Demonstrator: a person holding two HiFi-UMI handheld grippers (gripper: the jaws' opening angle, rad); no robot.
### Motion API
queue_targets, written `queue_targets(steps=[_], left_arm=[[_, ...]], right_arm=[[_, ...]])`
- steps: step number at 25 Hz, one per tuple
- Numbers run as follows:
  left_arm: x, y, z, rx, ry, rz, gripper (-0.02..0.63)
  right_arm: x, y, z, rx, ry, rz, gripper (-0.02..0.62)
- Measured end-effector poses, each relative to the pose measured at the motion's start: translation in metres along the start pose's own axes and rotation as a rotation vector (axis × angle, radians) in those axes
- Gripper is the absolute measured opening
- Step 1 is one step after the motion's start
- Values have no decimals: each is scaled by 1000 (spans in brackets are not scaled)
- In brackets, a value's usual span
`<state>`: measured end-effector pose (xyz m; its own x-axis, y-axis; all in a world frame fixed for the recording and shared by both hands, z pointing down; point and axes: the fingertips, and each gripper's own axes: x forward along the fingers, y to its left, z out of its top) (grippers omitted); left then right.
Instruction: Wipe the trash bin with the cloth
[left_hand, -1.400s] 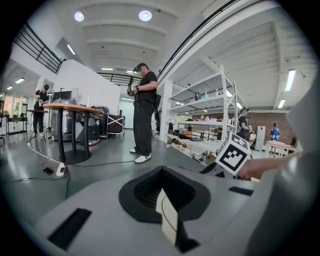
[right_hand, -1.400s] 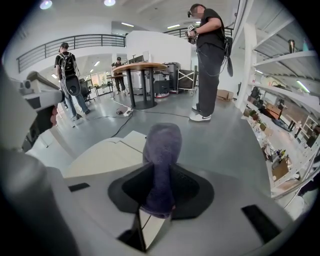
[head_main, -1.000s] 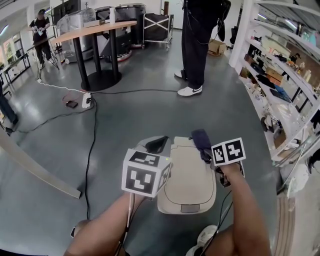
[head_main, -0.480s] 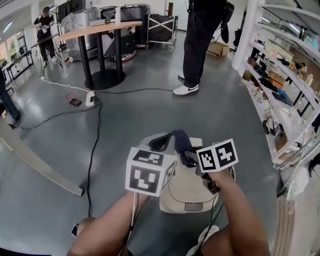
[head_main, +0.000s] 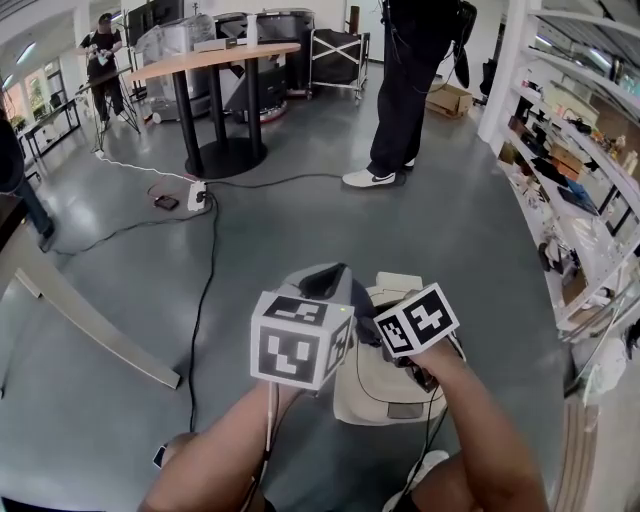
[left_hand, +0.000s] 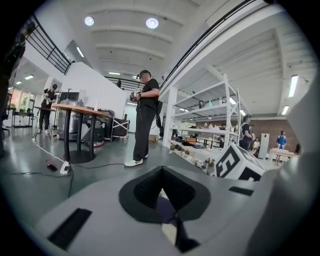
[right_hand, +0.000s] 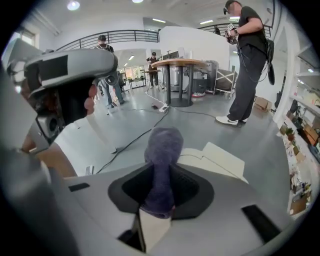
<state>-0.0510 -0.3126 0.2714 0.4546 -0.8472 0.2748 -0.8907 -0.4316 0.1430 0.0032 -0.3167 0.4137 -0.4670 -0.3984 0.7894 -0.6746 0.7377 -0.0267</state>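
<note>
A beige trash bin (head_main: 385, 385) with a flat lid stands on the grey floor just ahead of me. My right gripper (head_main: 368, 322) is shut on a dark purple cloth (head_main: 362, 300) and holds it over the lid's left part. In the right gripper view the cloth (right_hand: 162, 150) sticks up from between the jaws of that gripper (right_hand: 161, 182), with the bin lid (right_hand: 220, 157) behind it. My left gripper (head_main: 322, 282) hovers at the bin's left edge, its black jaws together and holding nothing. In its own view the left gripper (left_hand: 161, 172) shows its tips meeting.
A person in black with white shoes (head_main: 400, 90) stands beyond the bin. A round table on black pedestals (head_main: 220, 60) is at the back left, with a power strip (head_main: 197, 195) and cables on the floor. Shelving (head_main: 580, 170) lines the right side. A pale beam (head_main: 90, 320) lies at the left.
My right gripper has carried the cloth leftward across the bin lid, from its far right part towards my left gripper. The left gripper has stayed roughly in place.
</note>
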Motion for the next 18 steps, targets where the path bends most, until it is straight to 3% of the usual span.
queue_targets(steps=[4, 18], left_arm=[[2, 9, -6, -55, 19, 7, -3], [3, 2, -10, 16, 36, 17, -2]], right_arm=[[3, 0, 0, -19, 4, -17, 101], [-12, -23, -11, 27, -30, -48, 101]])
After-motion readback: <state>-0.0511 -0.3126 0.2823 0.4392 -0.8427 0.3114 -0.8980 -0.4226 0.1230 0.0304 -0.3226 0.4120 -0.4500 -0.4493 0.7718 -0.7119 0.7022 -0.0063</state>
